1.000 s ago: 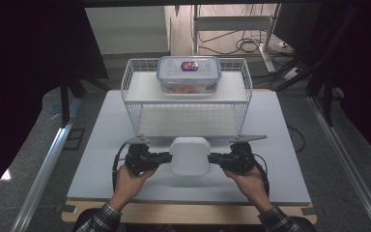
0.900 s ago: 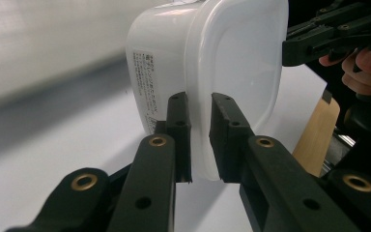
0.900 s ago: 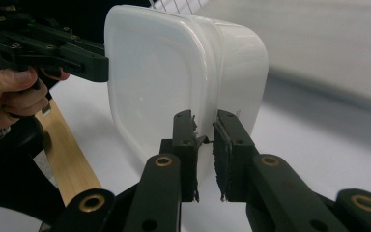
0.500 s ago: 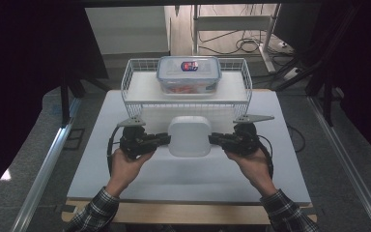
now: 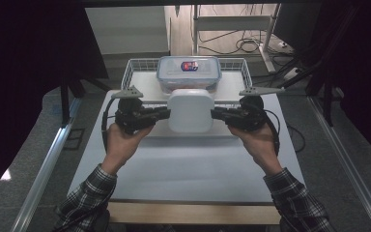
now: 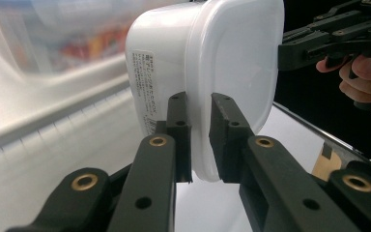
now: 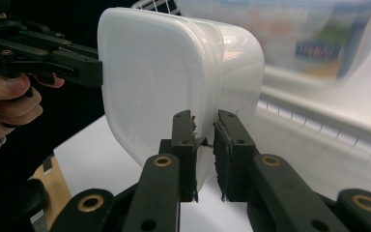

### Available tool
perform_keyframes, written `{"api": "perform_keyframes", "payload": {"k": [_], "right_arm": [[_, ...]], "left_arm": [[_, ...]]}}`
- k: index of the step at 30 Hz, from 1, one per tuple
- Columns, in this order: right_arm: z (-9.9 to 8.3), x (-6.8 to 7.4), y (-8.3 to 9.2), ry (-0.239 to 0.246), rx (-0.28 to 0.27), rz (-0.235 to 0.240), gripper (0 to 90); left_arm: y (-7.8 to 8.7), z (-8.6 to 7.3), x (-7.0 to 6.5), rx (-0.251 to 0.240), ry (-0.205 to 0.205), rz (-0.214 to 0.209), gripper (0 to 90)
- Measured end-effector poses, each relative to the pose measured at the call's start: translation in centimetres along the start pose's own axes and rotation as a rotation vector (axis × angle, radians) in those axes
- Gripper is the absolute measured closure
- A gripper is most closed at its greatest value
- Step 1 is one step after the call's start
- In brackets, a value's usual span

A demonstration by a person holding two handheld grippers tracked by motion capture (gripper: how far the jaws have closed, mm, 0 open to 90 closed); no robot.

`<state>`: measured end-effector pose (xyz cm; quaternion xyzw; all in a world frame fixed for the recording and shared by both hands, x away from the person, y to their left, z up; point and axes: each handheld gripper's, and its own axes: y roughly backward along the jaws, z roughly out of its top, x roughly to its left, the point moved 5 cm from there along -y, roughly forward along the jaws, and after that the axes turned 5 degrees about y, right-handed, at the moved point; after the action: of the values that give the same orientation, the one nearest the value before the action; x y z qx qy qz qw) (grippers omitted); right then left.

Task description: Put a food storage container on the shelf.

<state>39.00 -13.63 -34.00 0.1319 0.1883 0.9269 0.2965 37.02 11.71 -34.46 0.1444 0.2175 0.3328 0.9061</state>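
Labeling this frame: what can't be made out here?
- White container contents: opaque lid and walls, all views.
- Its side label text: too small, left gripper view.
- Clear box in the wire basket: blurred in both gripper views; front hidden by the white container, high view.

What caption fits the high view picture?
Two grippers, left and right, lift a white lidded container before a wire basket.
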Motion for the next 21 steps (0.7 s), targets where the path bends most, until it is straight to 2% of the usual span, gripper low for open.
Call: {"api": "perform_keyframes", "payload": {"k": [2, 3, 4, 8, 11, 21], "right_arm": [[1.1, 0.0, 0.3, 0.003, -0.01, -0.003, 79.4], [1.6, 0.0, 0.4, 0.005, -0.018, -0.003, 79.5], [1.6, 0.0, 0.4, 0.005, -0.018, -0.003, 79.5], [4.2, -0.2, 0.9, 0.015, -0.042, -0.011, 79.4], [5.1, -0.3, 1.0, 0.021, -0.054, -0.013, 79.4], [9.5, -1.2, 0.6, 0.025, -0.086, -0.048, 79.4]], "left_arm": [[0.3, 1.0, -0.1, -0.014, -0.004, 0.001, 80.1], [0.3, 1.0, -0.1, -0.014, -0.004, 0.001, 80.1], [0.4, 1.5, -0.1, -0.019, -0.004, -0.002, 80.1], [1.1, 3.8, 0.1, -0.04, -0.011, -0.007, 80.1], [1.3, 4.6, 0.2, -0.046, -0.011, -0.011, 80.1], [1.3, 8.4, 2.0, -0.068, 0.01, -0.01, 80.0]]}}
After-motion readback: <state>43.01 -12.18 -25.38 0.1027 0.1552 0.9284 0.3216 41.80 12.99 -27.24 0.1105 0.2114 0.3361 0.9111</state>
